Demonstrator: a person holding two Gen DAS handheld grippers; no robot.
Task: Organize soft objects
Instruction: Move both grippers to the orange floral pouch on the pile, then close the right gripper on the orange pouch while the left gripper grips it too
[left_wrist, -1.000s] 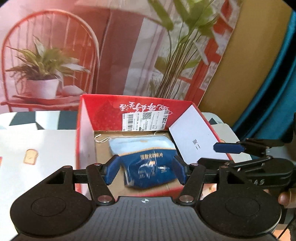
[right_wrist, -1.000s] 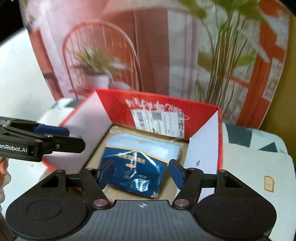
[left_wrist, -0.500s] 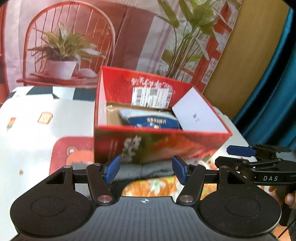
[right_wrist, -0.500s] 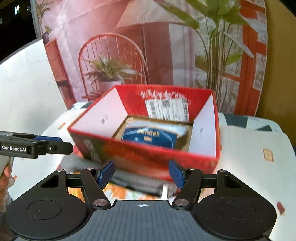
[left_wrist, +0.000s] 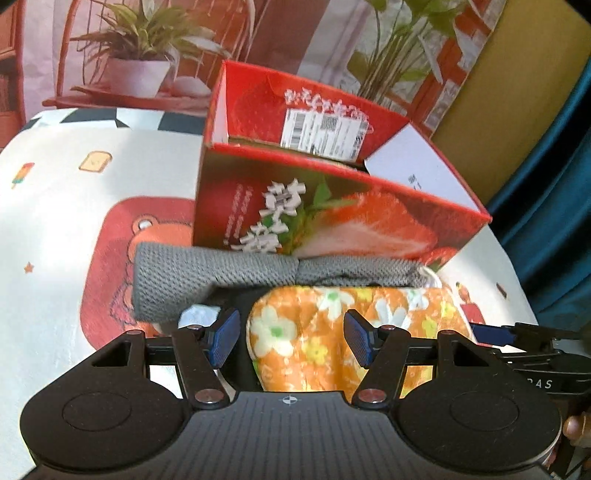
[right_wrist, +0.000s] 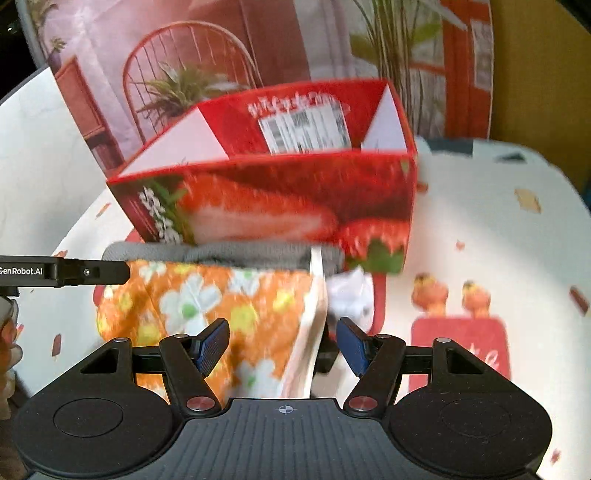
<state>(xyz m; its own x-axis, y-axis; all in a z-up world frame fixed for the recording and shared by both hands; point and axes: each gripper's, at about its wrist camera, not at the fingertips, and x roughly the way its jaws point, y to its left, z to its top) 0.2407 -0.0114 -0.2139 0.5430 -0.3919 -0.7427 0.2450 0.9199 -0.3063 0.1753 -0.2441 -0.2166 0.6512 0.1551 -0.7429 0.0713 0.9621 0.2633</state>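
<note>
Orange floral cloth (left_wrist: 354, 332) now fills the lower middle of both wrist views. A sec ago both cams looked down into the red strawberry box (left_wrist: 332, 221) at a blue packet; that packet is hidden now behind the box's front wall, and the views have dropped to the pile in front of it. Judgement: the blue packet counts as stowed and the next pick is from this pile, prob. the floral cloth.

Left gripper (left_wrist: 290, 341): jaws apart, nothing between the pads, floral cloth just beyond the tips at 12 o'clock. Right gripper (right_wrist: 282, 345): jaws apart too, the cloth's pale folded edge running up between the fingers, but I can't tell if the pads touch it; no squeeze visible. Right view is motion-blurred.

Pile layout, left view: grey knit cloth (left_wrist: 207, 280) lies at 11 o'clock from the left gripper, pressed against the box front, w/ the floral cloth overlapping its near edge. A white crumpled item (right_wrist: 349, 291) sits at 1 o'clock in the right view, just beside the floral cloth; what it is, can't say.

In the way: the tall box front wall stands directly behind the pile, so any lifted piece must clear it. The two grippers are close side by side, each showing in the other's view, so crowding is a risk. All sits on a cartoon-print tablecloth (left_wrist: 74, 221).
</note>
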